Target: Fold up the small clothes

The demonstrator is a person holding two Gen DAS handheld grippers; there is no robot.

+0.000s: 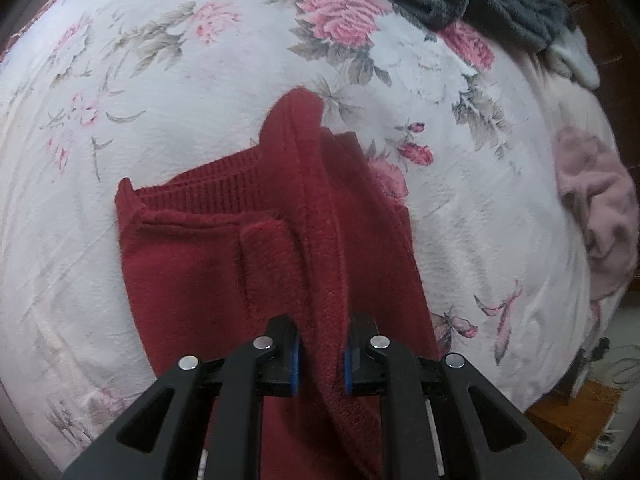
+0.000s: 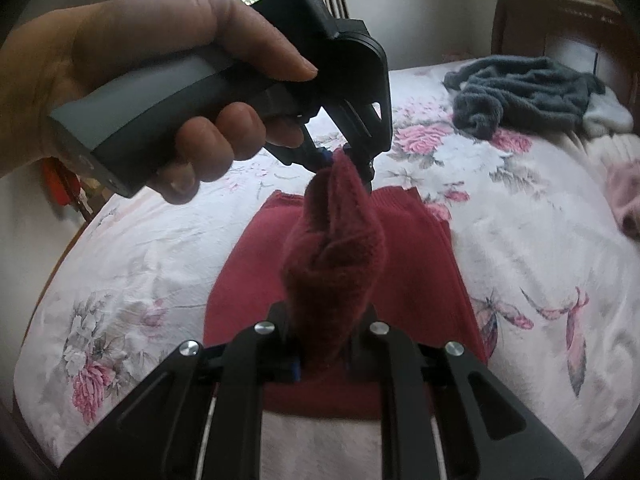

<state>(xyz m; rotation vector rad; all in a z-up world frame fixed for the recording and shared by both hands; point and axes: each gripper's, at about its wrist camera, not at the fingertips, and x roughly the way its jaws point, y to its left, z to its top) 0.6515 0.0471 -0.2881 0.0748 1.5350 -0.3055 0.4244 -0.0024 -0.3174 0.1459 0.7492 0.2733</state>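
Note:
A dark red knitted garment [image 1: 188,264] lies partly folded on the floral bedsheet [image 1: 160,80]. My left gripper [image 1: 320,356] is shut on a raised fold of it, and the fold runs away from the jaws in a ridge. In the right wrist view the same red garment [image 2: 420,264] lies flat below, with a bunched strip of it lifted between both grippers. My right gripper [image 2: 324,352] is shut on the near end of that strip. A hand holds the left gripper [image 2: 340,156], which pinches the strip's far end.
A dark grey fleecy garment [image 2: 520,92] lies heaped at the far end of the bed, with a white cloth [image 2: 604,116] beside it. A pale pink garment [image 1: 600,204] sits at the right edge. A wooden headboard [image 2: 568,28] stands behind, and wooden floor [image 1: 576,412] shows beyond the bed.

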